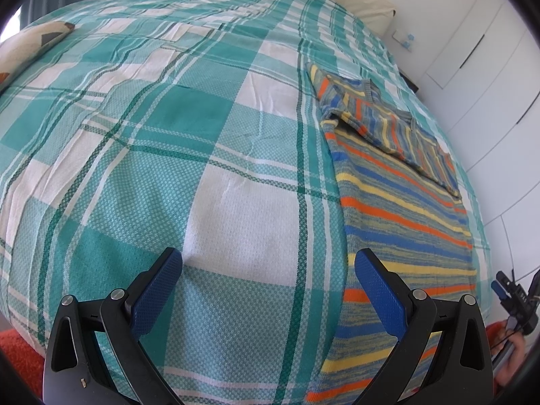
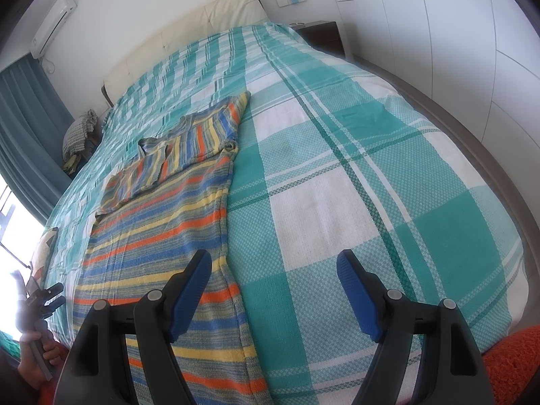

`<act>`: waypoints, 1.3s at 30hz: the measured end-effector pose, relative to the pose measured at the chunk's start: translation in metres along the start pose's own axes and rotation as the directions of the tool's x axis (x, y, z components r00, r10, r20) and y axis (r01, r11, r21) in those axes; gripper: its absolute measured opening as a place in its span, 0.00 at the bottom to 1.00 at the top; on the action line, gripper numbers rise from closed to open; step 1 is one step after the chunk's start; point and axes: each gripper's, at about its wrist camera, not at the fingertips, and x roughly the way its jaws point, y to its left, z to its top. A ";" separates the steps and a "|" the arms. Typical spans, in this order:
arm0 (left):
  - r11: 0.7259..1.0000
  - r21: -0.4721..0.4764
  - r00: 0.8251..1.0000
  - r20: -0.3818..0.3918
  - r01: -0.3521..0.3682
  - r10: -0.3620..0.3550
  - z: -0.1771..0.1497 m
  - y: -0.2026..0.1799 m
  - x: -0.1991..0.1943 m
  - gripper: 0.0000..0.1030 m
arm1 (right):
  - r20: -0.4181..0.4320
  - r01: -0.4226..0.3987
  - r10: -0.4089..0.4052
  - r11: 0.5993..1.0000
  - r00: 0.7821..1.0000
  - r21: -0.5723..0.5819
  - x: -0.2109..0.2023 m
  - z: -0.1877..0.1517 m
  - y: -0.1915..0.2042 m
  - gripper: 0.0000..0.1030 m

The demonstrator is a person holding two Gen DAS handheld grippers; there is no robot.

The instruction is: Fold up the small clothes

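Note:
A striped knit sweater (image 1: 405, 216), in orange, blue, yellow and grey, lies flat on the teal plaid bedspread (image 1: 202, 135), its sleeves folded across the chest. It shows in the right wrist view (image 2: 162, 236) too. My left gripper (image 1: 270, 263) is open and empty, just left of the sweater's hem; its right finger overlaps the hem edge. My right gripper (image 2: 275, 263) is open and empty, with its left finger over the sweater's right edge. Each gripper appears at the other view's edge: the right one (image 1: 516, 300), the left one (image 2: 44, 300).
A cream headboard (image 2: 189, 30) runs along the far end of the bed. White wardrobe doors (image 2: 472, 50) stand on the right, a dark nightstand (image 2: 324, 33) beside the bed. A patterned pillow (image 1: 30, 44) lies at the left. Orange rug (image 2: 513, 364) lies below.

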 end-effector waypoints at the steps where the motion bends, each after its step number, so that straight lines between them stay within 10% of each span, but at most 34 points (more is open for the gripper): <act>1: 1.000 0.000 1.000 0.000 0.000 0.000 0.000 0.000 0.000 0.99 | -0.001 0.001 -0.001 1.000 1.000 0.000 0.000 0.000 0.000 0.74; 39: 1.000 -0.002 1.000 0.003 0.004 -0.004 0.001 0.003 -0.003 0.99 | 0.001 -0.001 0.001 1.000 1.000 -0.001 -0.001 0.001 0.000 0.74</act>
